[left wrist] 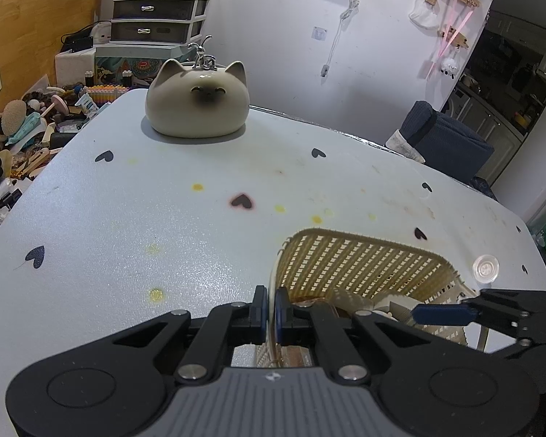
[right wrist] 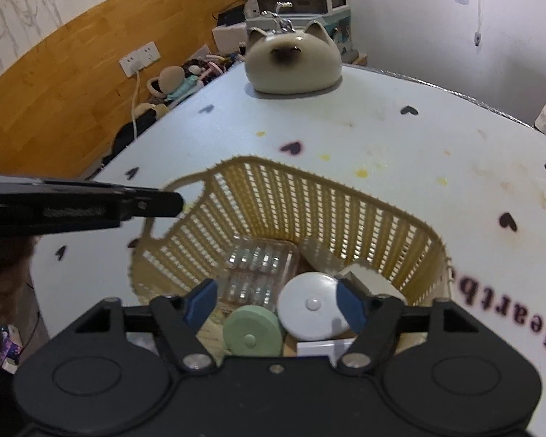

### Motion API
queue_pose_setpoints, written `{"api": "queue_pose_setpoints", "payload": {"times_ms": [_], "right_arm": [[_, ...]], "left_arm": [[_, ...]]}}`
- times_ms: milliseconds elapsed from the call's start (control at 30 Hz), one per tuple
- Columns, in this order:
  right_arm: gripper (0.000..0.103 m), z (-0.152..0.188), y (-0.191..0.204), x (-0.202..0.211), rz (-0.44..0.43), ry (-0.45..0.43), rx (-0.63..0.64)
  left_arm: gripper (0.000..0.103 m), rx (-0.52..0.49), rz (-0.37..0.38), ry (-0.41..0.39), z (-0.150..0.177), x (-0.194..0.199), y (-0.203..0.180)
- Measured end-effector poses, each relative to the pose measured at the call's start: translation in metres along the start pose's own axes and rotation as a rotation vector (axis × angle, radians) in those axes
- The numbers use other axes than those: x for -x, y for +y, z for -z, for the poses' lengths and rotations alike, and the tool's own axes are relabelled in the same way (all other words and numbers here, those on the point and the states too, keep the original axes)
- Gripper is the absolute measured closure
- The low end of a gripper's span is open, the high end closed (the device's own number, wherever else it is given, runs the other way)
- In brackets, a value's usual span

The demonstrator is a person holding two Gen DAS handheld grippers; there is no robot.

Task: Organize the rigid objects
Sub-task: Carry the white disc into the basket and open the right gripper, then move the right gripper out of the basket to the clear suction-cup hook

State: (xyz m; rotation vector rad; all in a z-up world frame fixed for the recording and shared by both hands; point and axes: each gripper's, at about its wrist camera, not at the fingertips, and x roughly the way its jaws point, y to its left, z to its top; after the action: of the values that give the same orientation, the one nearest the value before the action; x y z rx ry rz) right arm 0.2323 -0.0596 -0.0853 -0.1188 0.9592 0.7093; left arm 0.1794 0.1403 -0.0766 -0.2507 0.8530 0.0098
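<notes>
The left hand-held gripper (left wrist: pixel 270 315) is seen clamped on the near rim of a beige perforated plastic basket (left wrist: pixel 364 258), its blue-padded fingers (left wrist: pixel 261 306) pressed together with only the thin wall between them. The basket is set on a pale counter (left wrist: pixel 127 200) printed with small dark hearts and marked with yellowish stains.

The right hand-held gripper (right wrist: pixel 275 304) is held over the basket's open top, its jaws spread wide apart and nothing gripped between them. Just below them, inside the basket, a round white plastic disc (right wrist: pixel 313 306) and a round pale green disc (right wrist: pixel 251 333) are found lying side by side and touching, with a clear blister pack (right wrist: pixel 258 269) behind them and white box-like items (their exact kind cannot be told) beneath and to the right. The right finger's blue pad (right wrist: pixel 349 309) is seen just beside the white disc's edge; contact cannot be confirmed.

At the far side of the counter, well apart from the basket, a cream ceramic cat-shaped ornament with dark ears and muzzle (left wrist: pixel 196 103) is placed upright. A small clear round cap (left wrist: pixel 485 268) lies on the counter near the basket's right side. Beyond the counter, a stack of grey drawers (left wrist: pixel 160 3) is seen against the wall.
</notes>
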Motion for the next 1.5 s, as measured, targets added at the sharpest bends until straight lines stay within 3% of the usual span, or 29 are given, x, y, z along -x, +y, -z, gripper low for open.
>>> {"api": "queue_pose_setpoints", "payload": {"times_ms": [33, 200, 367, 567, 867, 1133, 1200, 1267, 1500], "right_arm": [[0.017, 0.000, 0.001, 0.003, -0.003, -0.005, -0.001], [0.014, -0.002, 0.003, 0.018, 0.005, -0.029, -0.004], [0.003, -0.004, 0.002, 0.037, 0.032, -0.076, -0.020], [0.000, -0.006, -0.015, 0.064, 0.082, -0.153, -0.069], [0.000, 0.004, -0.078, 0.086, 0.268, -0.240, -0.211], [0.000, 0.023, -0.148, 0.086, 0.479, -0.230, -0.293], [0.002, 0.029, -0.167, 0.086, 0.515, -0.227, -0.334], [0.015, 0.035, -0.186, 0.084, 0.521, -0.231, -0.376], [0.039, 0.052, -0.234, 0.068, 0.514, -0.224, -0.525]], "left_arm": [[0.099, 0.000, 0.000, 0.000, 0.000, 0.000, 0.000], [0.099, -0.002, 0.000, 0.000, 0.000, 0.000, -0.001], [0.099, -0.002, 0.000, 0.000, 0.000, 0.000, -0.001], [0.099, -0.002, -0.001, 0.002, 0.001, -0.001, -0.001], [0.099, -0.002, 0.000, 0.002, 0.001, -0.001, -0.001], [0.099, -0.005, -0.002, 0.007, 0.004, -0.005, -0.001], [0.099, -0.004, -0.001, 0.007, 0.004, -0.005, -0.001], [0.099, -0.004, -0.001, 0.008, 0.005, -0.006, -0.001], [0.099, -0.007, -0.005, 0.011, 0.005, -0.006, -0.001]]}}
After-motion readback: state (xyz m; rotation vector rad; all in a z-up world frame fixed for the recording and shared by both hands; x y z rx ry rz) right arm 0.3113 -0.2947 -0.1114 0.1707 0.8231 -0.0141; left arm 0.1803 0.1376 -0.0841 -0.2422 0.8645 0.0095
